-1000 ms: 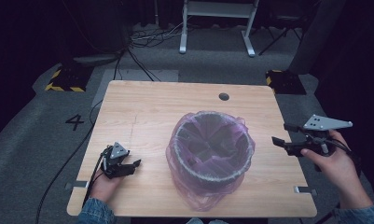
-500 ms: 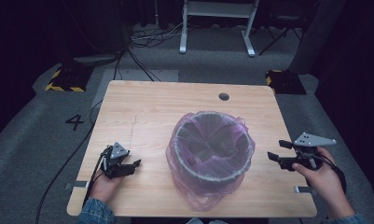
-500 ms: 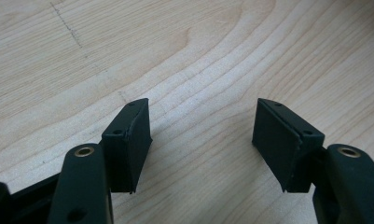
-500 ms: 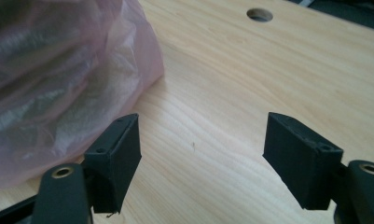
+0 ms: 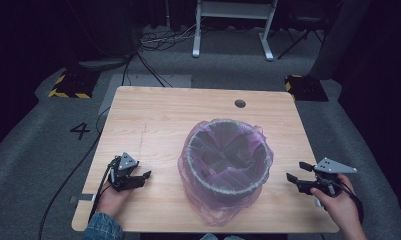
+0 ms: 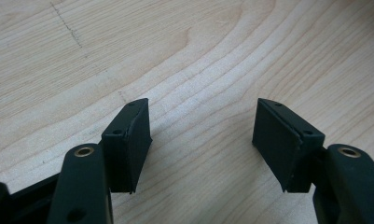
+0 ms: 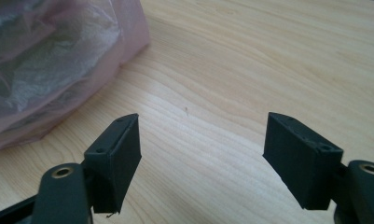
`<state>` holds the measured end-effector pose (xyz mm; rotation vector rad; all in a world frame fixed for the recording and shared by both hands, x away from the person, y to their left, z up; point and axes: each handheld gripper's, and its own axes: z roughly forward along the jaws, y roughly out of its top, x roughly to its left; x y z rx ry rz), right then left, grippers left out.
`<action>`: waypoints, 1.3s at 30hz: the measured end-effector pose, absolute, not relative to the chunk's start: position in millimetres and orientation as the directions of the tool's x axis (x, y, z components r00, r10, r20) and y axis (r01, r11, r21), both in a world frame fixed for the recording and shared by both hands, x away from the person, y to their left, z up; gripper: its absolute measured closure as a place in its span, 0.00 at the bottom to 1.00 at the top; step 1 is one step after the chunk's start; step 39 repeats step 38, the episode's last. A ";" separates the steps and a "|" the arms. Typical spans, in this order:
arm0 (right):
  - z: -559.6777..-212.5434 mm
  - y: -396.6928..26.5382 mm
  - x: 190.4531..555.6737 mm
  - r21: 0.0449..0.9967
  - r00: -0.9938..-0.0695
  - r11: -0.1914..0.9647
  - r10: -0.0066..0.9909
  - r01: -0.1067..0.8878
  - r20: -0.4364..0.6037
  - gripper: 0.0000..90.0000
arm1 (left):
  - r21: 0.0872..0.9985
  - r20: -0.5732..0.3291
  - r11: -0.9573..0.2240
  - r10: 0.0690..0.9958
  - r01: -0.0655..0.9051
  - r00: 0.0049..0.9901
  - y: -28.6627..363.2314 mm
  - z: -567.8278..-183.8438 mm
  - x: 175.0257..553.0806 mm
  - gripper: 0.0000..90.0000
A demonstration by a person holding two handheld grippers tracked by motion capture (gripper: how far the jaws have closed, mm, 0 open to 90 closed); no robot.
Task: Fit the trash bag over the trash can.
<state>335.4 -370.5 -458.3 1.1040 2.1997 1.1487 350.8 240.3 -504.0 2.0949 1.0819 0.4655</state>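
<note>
A round bin (image 5: 226, 155) lined with a thin purple plastic bag (image 5: 223, 205) stands in the middle of the wooden table (image 5: 163, 115). The bag's rim folds over the bin's edge and its loose skirt spreads on the tabletop. My left gripper (image 5: 144, 178) rests low at the table's front left, jaws open, nothing between them (image 6: 201, 135). My right gripper (image 5: 297, 172) sits low at the front right, open and empty (image 7: 201, 154), aimed toward the bag (image 7: 45, 70), whose side lies to its left.
A small dark hole (image 5: 240, 103) marks the table's far side. Cables (image 5: 63, 185) trail off the left edge to the floor. A white frame stand (image 5: 233, 25) and yellow-black striped blocks (image 5: 67, 86) sit on the grey floor beyond.
My right gripper has dropped from above the table's right edge to just over the tabletop, nearer the front. The left gripper has not moved.
</note>
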 end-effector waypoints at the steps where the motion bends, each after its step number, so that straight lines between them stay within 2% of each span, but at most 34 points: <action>1: -461.6 -370.9 335.0 0.823 -0.592 0.338 0.806 0.457 -0.003 0.31 | 0.738 -0.009 -0.388 0.813 0.552 0.583 240.4 -503.9 350.9 0.41; 6: -473.4 -371.1 332.3 0.826 -0.557 0.356 0.828 0.438 -0.061 0.31 | 0.739 -0.009 -0.386 0.813 0.552 0.582 240.2 -504.0 350.9 0.41; 17: -500.0 -367.2 343.5 0.813 -0.535 0.332 0.844 0.479 -0.030 0.30 | 0.739 -0.008 -0.388 0.813 0.551 0.582 240.0 -504.0 351.4 0.40; 22: -502.5 -366.5 351.8 0.761 -0.525 0.348 0.851 0.547 -0.012 0.30 | 0.738 -0.010 -0.386 0.814 0.553 0.581 239.7 -504.0 351.6 0.40; 25: -503.4 -365.3 357.4 0.745 -0.510 0.342 0.860 0.572 -0.003 0.23 | 0.738 -0.010 -0.386 0.814 0.553 0.581 239.7 -503.9 351.6 0.40; 30: -504.9 -361.4 365.9 0.718 -0.433 0.306 0.902 0.625 -0.008 0.01 | 0.737 -0.010 -0.386 0.814 0.554 0.581 239.4 -503.9 352.1 0.40; 33: -505.3 -359.5 369.9 0.713 -0.408 0.289 0.913 0.639 -0.004 0.00 | 0.737 -0.005 -0.391 0.812 0.551 0.584 239.4 -503.8 352.8 0.39; 39: -505.2 -355.0 377.1 0.711 -0.419 0.297 0.908 0.638 -0.003 0.00 | 0.737 -0.006 -0.391 0.812 0.551 0.584 239.4 -503.8 352.8 0.39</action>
